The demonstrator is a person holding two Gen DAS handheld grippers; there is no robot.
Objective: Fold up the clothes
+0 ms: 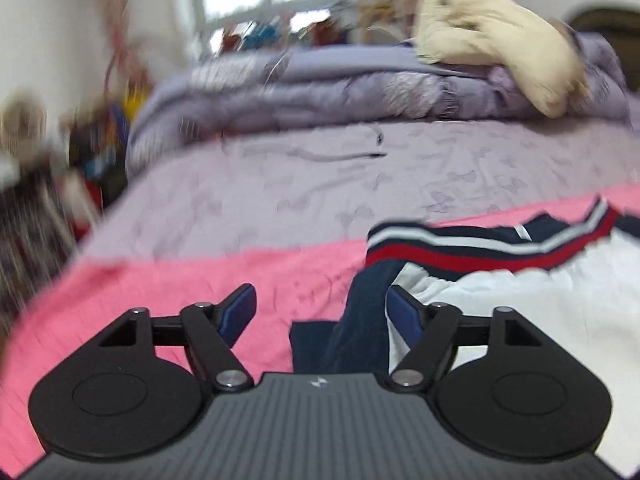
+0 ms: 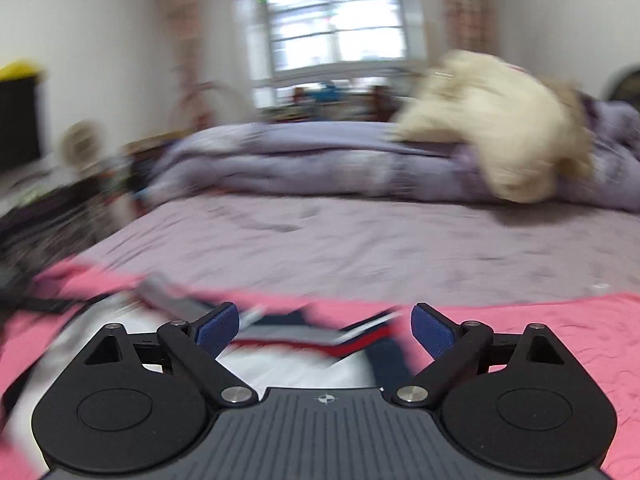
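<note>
Both the left gripper (image 1: 322, 312) and right gripper (image 2: 325, 330) are hovering with jaws spread wide, gripping nothing, over the white-and-navy striped-rib jacket (image 1: 500, 288) lying on a pink crinkled sheet (image 1: 180, 280).

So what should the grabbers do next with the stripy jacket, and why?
Probably lower both and pinch the jacket's near edges. The left gripper and the right gripper are both open and holding nothing, and the jacket lies loose on the pink sheet, not yet folded neatly.
</note>
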